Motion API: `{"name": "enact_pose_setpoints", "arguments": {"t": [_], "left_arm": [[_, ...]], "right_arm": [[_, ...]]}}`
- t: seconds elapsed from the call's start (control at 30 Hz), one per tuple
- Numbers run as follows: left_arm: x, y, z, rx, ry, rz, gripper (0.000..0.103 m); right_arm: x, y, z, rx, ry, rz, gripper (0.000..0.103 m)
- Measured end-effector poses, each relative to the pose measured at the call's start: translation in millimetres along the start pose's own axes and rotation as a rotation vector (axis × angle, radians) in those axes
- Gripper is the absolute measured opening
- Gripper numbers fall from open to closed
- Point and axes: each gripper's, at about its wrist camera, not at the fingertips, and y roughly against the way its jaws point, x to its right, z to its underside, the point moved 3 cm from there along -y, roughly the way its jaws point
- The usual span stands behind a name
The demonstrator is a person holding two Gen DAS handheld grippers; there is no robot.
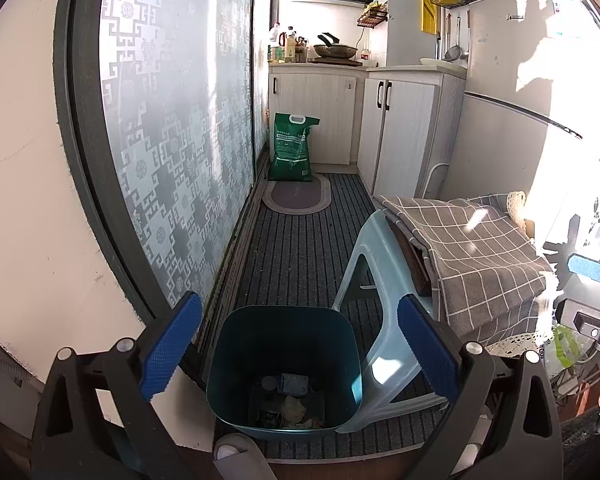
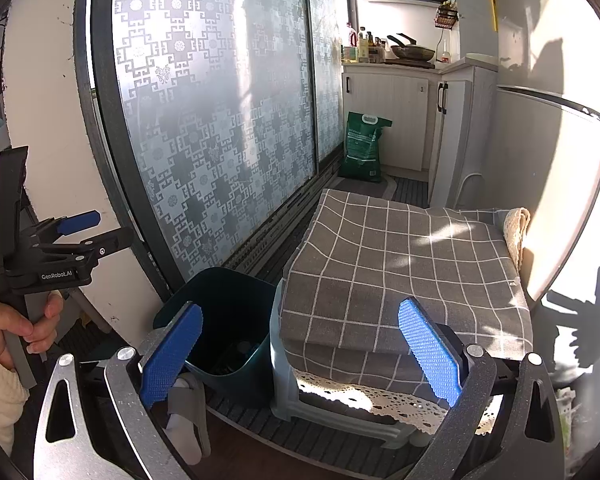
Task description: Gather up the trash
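So the bin (image 1: pixel 284 368) is sitting on the striped floor mat (image 1: pixel 300 248), right between the patterned sliding door (image 1: pixel 172 120) and the pale plastic stool (image 1: pixel 380 320), whose leg looks like it's touching the bin's side. There's already some stuff in the bottom: a crumpled bit of paper (image 1: pixel 296 406) and a few darker scraps we can't really make out.

Our left gripper (image 1: pixel 300 350) hangs right above the bin's mouth with its fingers spread wide and nothing in them. The right gripper (image 2: pixel 300 354) is off to the side over the checked cloth (image 2: pixel 400 272) that covers the stool and whatever is behind it, fingers wide too, also empty. So we'd guess we're between pieces: nothing in hand, and the next job is finding something to pick up. No loose trash is plainly in reach in either view, maybe the plastic-looking bit at the far right of the left view, but it's too blurry to tell.

Room-wise it's tight. Door track on one side, stool and cloth on the other, and a slippered foot (image 1: pixel 232 450) right at the bin's near edge. The open lane is the mat running toward the green sack (image 1: pixel 294 148) and the cabinets (image 1: pixel 396 128).
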Motion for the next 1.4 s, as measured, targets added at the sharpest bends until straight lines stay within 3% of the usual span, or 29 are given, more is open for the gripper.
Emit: {"name": "enact_pose_setpoints", "arguments": {"t": [1.4], "left_arm": [[-1.5,-0.4,-1.1,0.000,-0.001,-0.012,0.100]], "right_arm": [[-0.5,0.6,-0.5,-0.006,-0.002,-0.001,0.099]]}}
